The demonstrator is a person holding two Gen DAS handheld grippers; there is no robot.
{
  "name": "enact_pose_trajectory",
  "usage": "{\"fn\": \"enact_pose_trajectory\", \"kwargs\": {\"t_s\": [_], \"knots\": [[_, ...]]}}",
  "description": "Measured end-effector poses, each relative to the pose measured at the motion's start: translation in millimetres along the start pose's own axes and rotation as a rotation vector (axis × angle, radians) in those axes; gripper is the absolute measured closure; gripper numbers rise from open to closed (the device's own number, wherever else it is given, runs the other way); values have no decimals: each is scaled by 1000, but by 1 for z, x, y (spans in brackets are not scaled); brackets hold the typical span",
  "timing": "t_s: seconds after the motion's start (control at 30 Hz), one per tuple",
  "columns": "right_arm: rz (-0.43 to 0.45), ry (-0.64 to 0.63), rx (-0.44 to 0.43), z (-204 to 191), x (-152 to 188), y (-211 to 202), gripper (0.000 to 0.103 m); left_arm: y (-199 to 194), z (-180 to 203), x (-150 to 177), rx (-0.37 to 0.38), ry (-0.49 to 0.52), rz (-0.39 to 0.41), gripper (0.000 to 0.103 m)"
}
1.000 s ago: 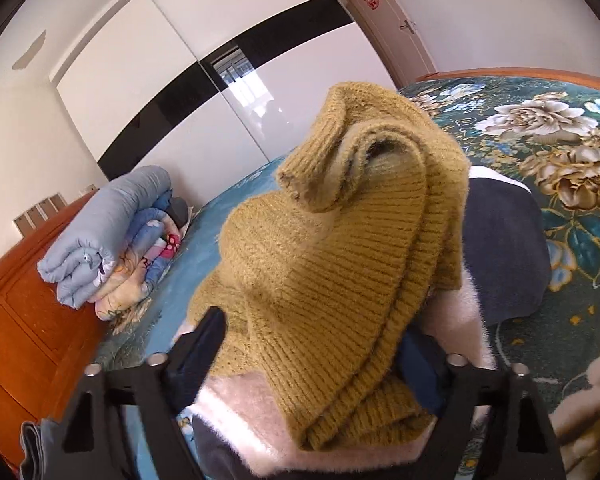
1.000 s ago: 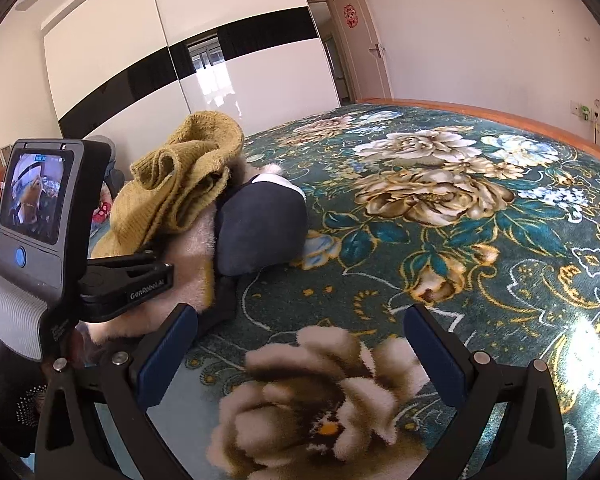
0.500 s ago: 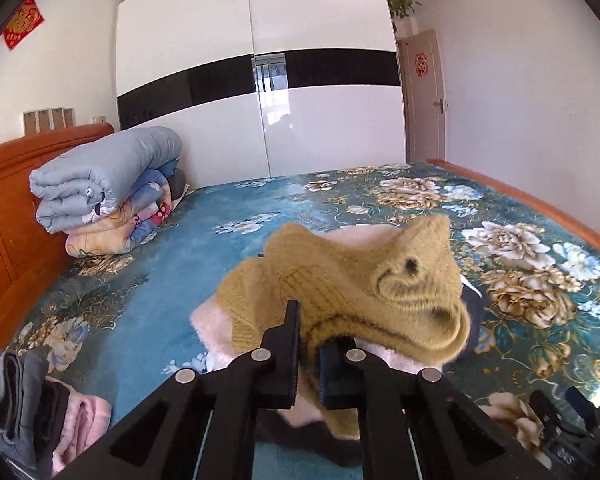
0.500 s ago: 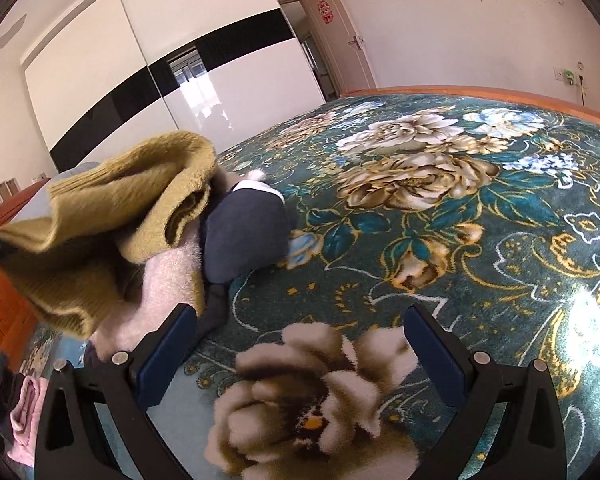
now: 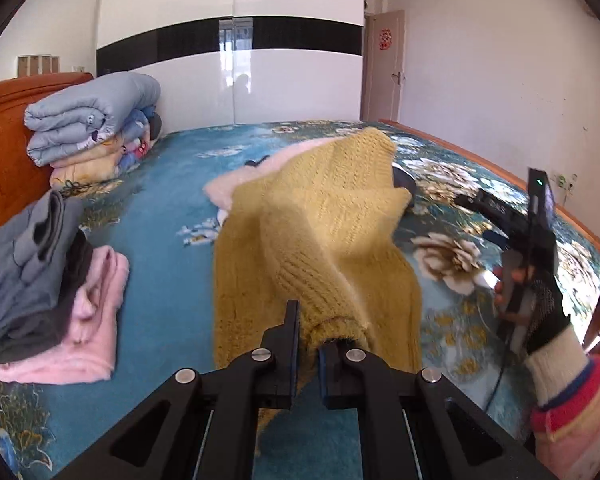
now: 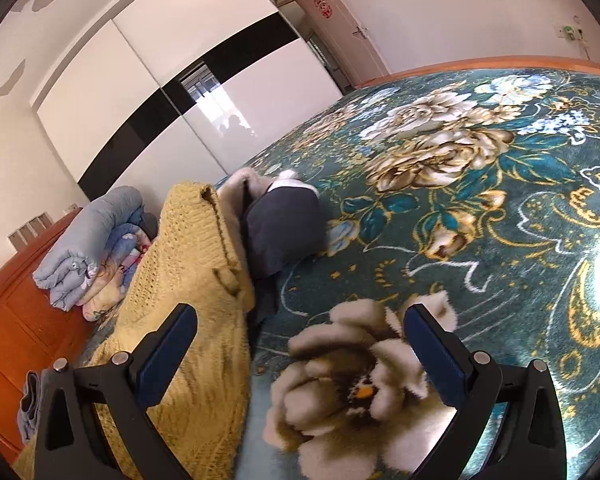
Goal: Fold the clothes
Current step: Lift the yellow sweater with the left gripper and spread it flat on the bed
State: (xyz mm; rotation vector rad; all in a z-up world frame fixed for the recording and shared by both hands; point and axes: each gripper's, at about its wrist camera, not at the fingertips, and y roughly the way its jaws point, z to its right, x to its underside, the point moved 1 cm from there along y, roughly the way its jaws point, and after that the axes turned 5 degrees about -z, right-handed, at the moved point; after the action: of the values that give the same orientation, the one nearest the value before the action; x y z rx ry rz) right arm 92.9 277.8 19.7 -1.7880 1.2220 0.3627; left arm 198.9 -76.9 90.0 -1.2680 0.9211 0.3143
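Left wrist view first: the left claw is pinched tight on a ribbed cuff of the mustard knit sweater, which stretches up and away over the bed toward the fluffy pink garment behind it. No readable writing here (the red ornament on the door is too small to make out). To the left, a folded stack of grey, dark and pink clothes sits near the bed's edge, with rolled quilts against the wooden headboard. Open blue bedspread lies between stack and sweater. On the right, the gloved right hand holds its device.

Right wrist view now: the right claw is spread wide, gripping nothing, hovering over a big cream flower on the bedspread. The sweater lies beside its left finger, a dark navy garment just beyond. Plenty of free bed to the right.
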Motion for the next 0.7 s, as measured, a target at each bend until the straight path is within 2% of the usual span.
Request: {"fn": "enact_pose_trajectory", "kwargs": {"t_s": [0.13,0.2,0.27,0.37,0.5,0.57,0.6,0.63,0.67,0.7], "knots": [[-80,4,-132,-13,7,13,0,-9,5,13,59,22,-7,95],[-158,21,-187,-15,13,26,0,-3,-1,15,27,12,-10,95],[-219,26,-186,-16,20,37,0,2,-10,16,15,-29,-11,95],[-270,7,-190,-21,26,46,0,5,-23,17,58,-98,-23,94],[-361,28,-260,-25,33,54,0,11,-22,25,79,-87,-53,93],[-410,37,-246,-26,42,55,1,11,-22,28,88,-88,-51,93],[-425,29,-234,-28,46,57,9,10,-22,29,93,-90,-49,92],[-442,21,-221,-30,50,58,22,10,-23,31,98,-93,-47,92],[-459,14,-211,-33,54,59,30,9,-24,31,102,-96,-45,92],[-476,7,-201,-35,57,60,45,8,-25,31,102,-100,-41,92]]}}
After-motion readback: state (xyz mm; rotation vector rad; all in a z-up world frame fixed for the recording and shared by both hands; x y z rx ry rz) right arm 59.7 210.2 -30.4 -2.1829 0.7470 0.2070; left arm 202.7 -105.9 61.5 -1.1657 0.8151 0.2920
